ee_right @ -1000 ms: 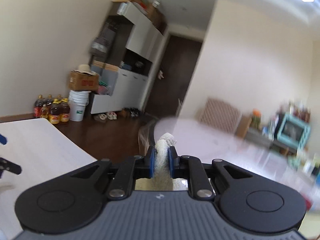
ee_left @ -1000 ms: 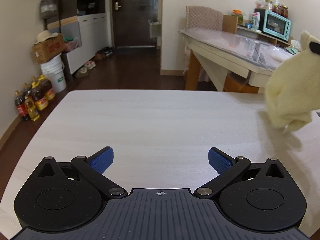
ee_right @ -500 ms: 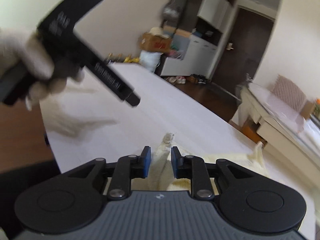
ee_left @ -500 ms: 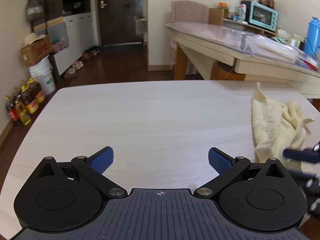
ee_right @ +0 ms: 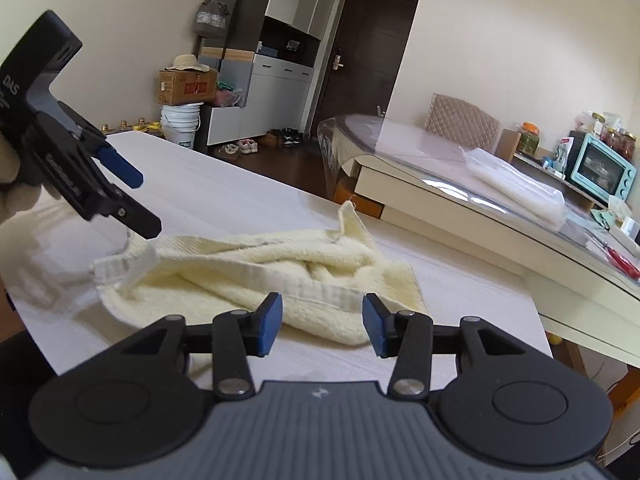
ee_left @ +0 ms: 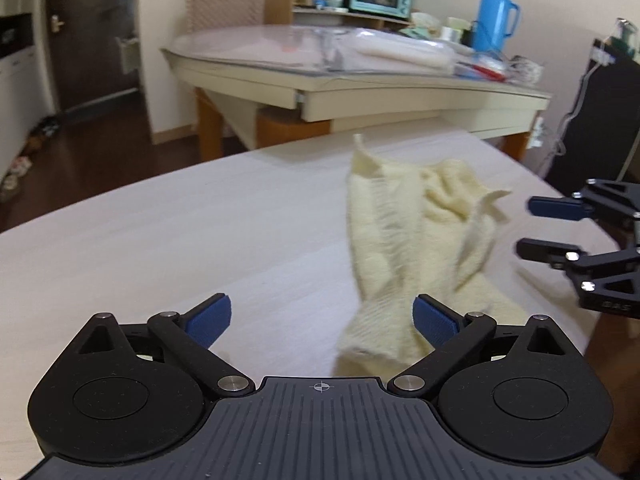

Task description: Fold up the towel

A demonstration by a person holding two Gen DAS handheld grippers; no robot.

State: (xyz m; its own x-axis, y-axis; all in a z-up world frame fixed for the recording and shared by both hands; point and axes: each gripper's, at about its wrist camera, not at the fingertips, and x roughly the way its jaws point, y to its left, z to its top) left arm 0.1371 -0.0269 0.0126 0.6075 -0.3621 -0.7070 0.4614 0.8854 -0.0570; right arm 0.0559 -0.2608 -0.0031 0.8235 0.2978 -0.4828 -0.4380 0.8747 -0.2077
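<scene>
A pale yellow towel (ee_left: pixel 416 240) lies crumpled on the white table (ee_left: pixel 180 232), one corner sticking up at its far end. My left gripper (ee_left: pixel 322 318) is open, its right pad beside the towel's near end. In the right wrist view the towel (ee_right: pixel 256 264) lies in a heap just ahead of my right gripper (ee_right: pixel 322 320), which is open and empty. The left gripper (ee_right: pixel 136 200) shows there too, hovering over the towel's left corner. The right gripper (ee_left: pixel 536 228) appears at the right edge of the left wrist view, apart from the cloth.
A second table (ee_right: pixel 460 184) under clear plastic stands behind, with a teal toaster oven (ee_right: pixel 600 168) and a blue thermos (ee_left: pixel 494 16). The white table's right edge (ee_right: pixel 536 312) is close to the towel. Floor, door and cabinets lie beyond. A gloved hand (ee_right: pixel 12 192) holds the left gripper.
The right gripper, shut on the towel earlier, has opened and let it drop onto the table. The left gripper has swung right toward the towel's near end.
</scene>
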